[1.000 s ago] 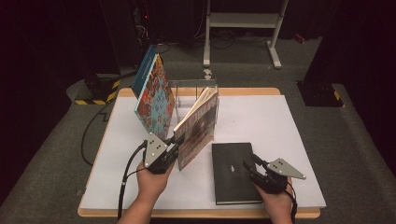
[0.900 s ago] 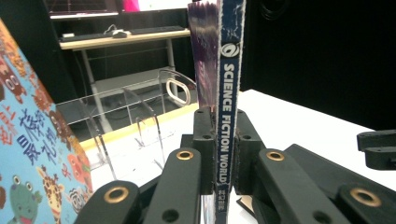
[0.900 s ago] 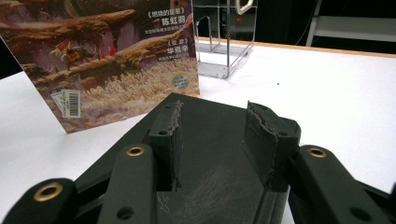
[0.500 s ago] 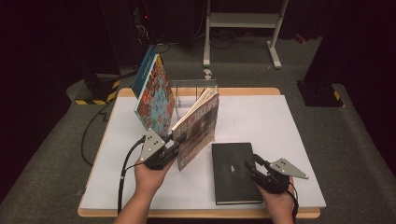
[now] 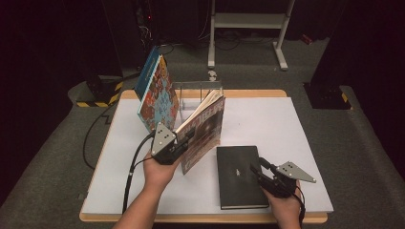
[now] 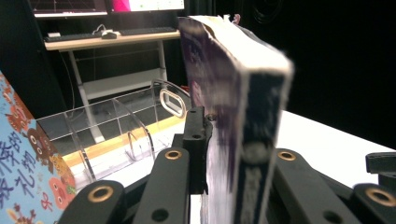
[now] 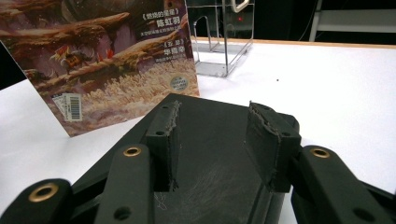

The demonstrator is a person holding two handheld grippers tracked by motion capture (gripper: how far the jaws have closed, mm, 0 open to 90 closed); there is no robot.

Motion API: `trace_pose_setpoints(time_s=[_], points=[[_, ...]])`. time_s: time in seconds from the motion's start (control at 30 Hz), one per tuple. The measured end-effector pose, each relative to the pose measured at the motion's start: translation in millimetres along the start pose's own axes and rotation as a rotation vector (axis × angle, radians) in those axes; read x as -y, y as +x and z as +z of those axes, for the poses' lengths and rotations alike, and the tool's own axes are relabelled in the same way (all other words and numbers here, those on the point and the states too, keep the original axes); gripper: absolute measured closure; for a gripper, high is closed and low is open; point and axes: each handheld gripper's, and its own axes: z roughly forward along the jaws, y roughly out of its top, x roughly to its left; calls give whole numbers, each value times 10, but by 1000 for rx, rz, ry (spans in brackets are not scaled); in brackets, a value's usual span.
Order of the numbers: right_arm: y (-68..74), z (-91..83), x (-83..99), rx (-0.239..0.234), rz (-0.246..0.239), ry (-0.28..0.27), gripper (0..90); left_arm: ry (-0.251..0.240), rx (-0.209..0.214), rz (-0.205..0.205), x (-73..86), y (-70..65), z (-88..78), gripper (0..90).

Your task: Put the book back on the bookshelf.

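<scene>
Tilted paperback [image 5: 203, 128], illustrated brown cover

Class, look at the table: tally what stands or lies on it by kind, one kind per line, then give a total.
Books: 3, the colourful one leaning upright, the one clamped in the left gripper, the black one lying flat
Clear acrylic book rack: 1
Total: 4
</scene>
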Motion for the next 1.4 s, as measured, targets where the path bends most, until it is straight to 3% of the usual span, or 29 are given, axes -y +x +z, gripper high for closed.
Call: trace_pose_setpoints(time_s=[0.13,0.2,0.57,0.77,0.93,1.4], points=[[-13,-12,-3,-2,8,-5,547,28,6,-45,-54,67,30,834],[-23,-17,-6,-2,15,-8,548,34,-7,-40,-72,87,34,836],[-43,-22,-13,-13,28,-16,550,6,-162,-58,-150,301,-80,837],[-40,-32,-27,-15,28,-22,551,-2,-210,-82,-166,368,-72,837],[-60,-41,-29,-6,26,-22,550,14,-235,-84,-232,370,10,837],[-125,-62,-27,-11,62,-34,552,-32,-333,-70,-361,398,355,837]])
